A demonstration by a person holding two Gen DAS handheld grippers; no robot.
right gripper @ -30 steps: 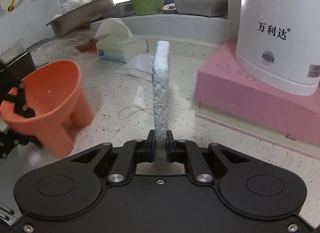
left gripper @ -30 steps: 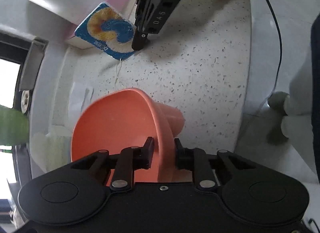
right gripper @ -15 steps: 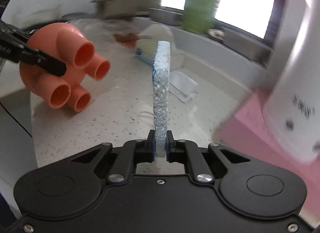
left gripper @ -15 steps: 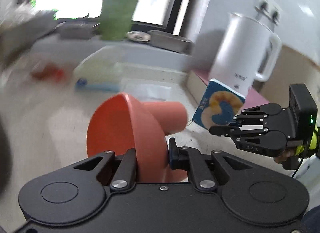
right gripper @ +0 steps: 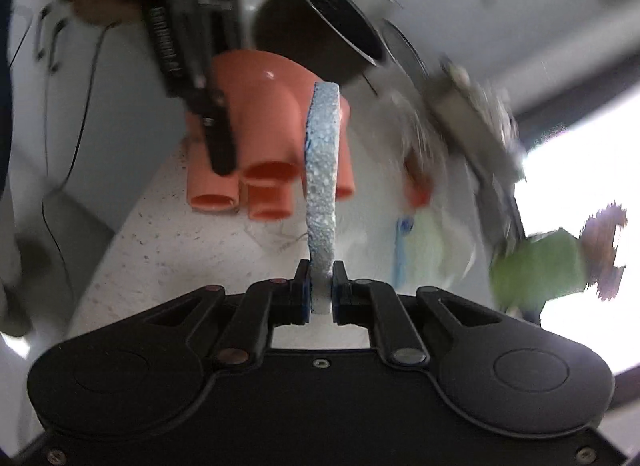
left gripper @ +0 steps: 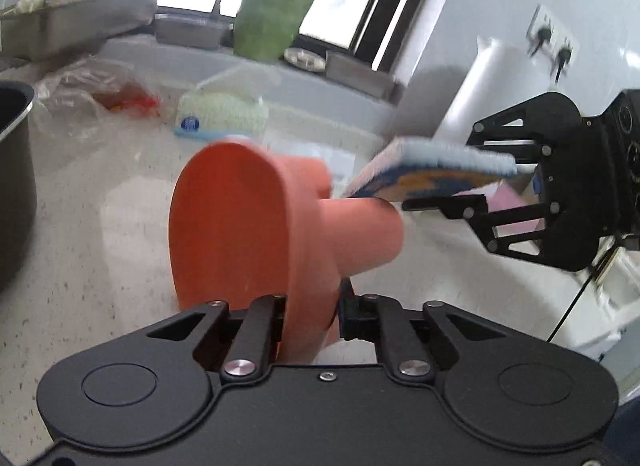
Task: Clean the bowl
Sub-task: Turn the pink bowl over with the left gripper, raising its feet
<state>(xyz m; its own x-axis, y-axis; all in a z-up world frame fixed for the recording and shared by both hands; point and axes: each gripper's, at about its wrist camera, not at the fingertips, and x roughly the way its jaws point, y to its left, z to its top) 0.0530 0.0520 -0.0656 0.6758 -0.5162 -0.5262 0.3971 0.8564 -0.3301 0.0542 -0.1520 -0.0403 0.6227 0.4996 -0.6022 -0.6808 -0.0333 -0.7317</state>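
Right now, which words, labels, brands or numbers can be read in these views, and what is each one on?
No text is legible in either view.
Left gripper: white lettering along its side, too blurred to read.
Tissue pack: round blue logo, too small to read.

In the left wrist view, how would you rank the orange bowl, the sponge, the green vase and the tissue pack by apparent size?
1. orange bowl, though it is nearest the camera.
2. sponge and green vase: look alike, not ranked.
3. tissue pack.
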